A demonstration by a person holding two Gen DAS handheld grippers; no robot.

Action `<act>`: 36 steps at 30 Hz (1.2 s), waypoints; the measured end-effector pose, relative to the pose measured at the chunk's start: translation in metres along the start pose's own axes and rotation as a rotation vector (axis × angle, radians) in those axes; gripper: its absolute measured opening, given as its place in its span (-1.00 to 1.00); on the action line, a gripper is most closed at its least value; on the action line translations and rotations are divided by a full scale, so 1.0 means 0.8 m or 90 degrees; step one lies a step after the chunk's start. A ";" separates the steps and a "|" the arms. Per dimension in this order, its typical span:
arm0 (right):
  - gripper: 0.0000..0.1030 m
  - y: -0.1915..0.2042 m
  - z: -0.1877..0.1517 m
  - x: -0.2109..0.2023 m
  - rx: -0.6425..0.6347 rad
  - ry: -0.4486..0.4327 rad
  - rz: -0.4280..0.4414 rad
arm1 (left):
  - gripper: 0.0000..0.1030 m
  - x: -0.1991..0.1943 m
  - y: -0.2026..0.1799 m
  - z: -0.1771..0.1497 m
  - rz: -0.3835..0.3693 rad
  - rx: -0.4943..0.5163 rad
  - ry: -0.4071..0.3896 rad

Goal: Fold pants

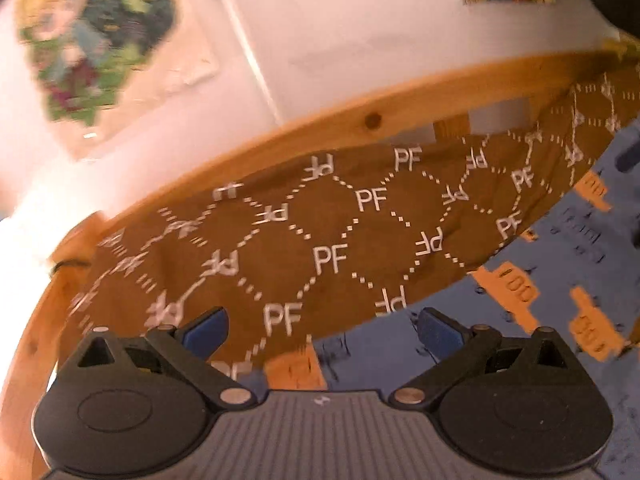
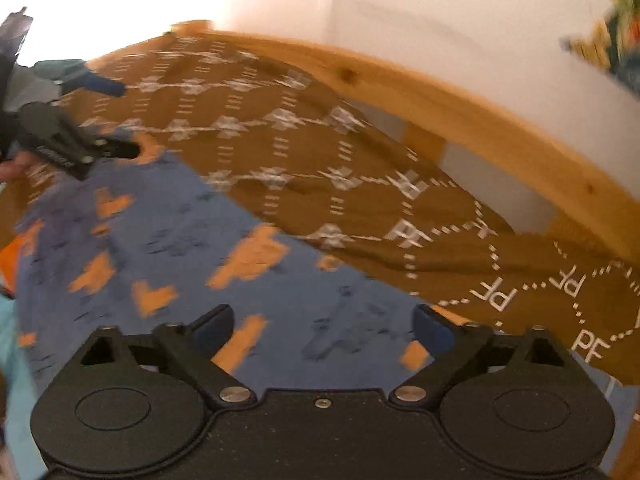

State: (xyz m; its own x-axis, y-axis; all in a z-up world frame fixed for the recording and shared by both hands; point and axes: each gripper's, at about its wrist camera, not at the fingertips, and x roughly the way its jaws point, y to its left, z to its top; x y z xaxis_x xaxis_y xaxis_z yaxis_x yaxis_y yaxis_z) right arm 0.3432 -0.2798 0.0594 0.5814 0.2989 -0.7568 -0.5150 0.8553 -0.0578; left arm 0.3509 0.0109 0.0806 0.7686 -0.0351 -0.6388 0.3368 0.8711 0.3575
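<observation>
Brown pants (image 1: 320, 240) printed with white "PF" letters and dotted diamonds lie spread along the far side of a bed, against its wooden rail. My left gripper (image 1: 322, 328) is open above the pants' near edge, with one blue pad over brown cloth, the other over the sheet, and nothing between them. In the right wrist view the pants (image 2: 280, 152) run from upper left to lower right. My right gripper (image 2: 322, 322) is open over the blue sheet, just short of the pants' edge, and holds nothing. The left gripper (image 2: 120, 118) shows at the far left, open over the pants' other end.
A blue bedsheet (image 2: 180, 248) with orange shapes covers the mattress in front of the pants. A wooden bed rail (image 1: 360, 120) borders them on the far side, with a white wall (image 1: 360, 20) and colourful pictures (image 1: 92, 32) behind. Pale blue cloth (image 2: 12, 340) lies at the left edge.
</observation>
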 end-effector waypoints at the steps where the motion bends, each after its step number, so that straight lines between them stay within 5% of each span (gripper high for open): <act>1: 0.68 -0.011 0.002 0.014 0.011 0.008 0.004 | 0.99 0.018 0.000 0.007 -0.016 0.030 0.012; 7: 0.32 -0.029 0.026 0.079 -0.051 0.033 0.009 | 0.68 0.080 -0.008 0.001 -0.068 0.171 0.088; 10: 0.21 -0.026 0.035 0.103 -0.079 0.069 0.023 | 0.33 0.093 -0.009 -0.003 -0.076 0.201 0.131; 14: 0.12 -0.014 0.037 0.127 -0.115 0.106 0.022 | -0.51 0.101 -0.020 -0.012 -0.080 0.253 0.173; 15: -0.17 -0.013 0.039 0.127 -0.110 0.103 0.023 | -0.86 0.100 -0.024 -0.014 -0.083 0.265 0.172; 16: -0.60 -0.012 0.040 0.126 -0.105 0.099 0.022 | -0.96 0.098 -0.026 -0.016 -0.084 0.270 0.172; 18: -0.96 -0.007 0.040 0.122 -0.105 0.097 0.011 | -1.00 0.092 -0.033 -0.019 -0.072 0.277 0.171; 19: -0.98 -0.004 0.039 0.121 -0.110 0.096 0.010 | -1.00 0.088 -0.035 -0.020 -0.064 0.281 0.166; 31: -1.00 -0.004 0.069 0.083 -0.065 -0.042 -0.109 | -1.00 0.057 -0.007 0.032 0.055 0.151 0.064; 36: -0.97 0.006 0.064 0.131 -0.080 0.019 -0.154 | -0.88 0.097 -0.010 0.028 0.083 0.150 0.078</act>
State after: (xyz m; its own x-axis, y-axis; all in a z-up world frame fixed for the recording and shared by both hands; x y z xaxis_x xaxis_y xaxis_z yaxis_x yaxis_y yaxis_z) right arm 0.4338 -0.2229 0.0128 0.6793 0.0789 -0.7296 -0.4390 0.8404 -0.3178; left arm 0.4206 -0.0096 0.0436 0.7468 0.1415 -0.6499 0.3680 0.7260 0.5810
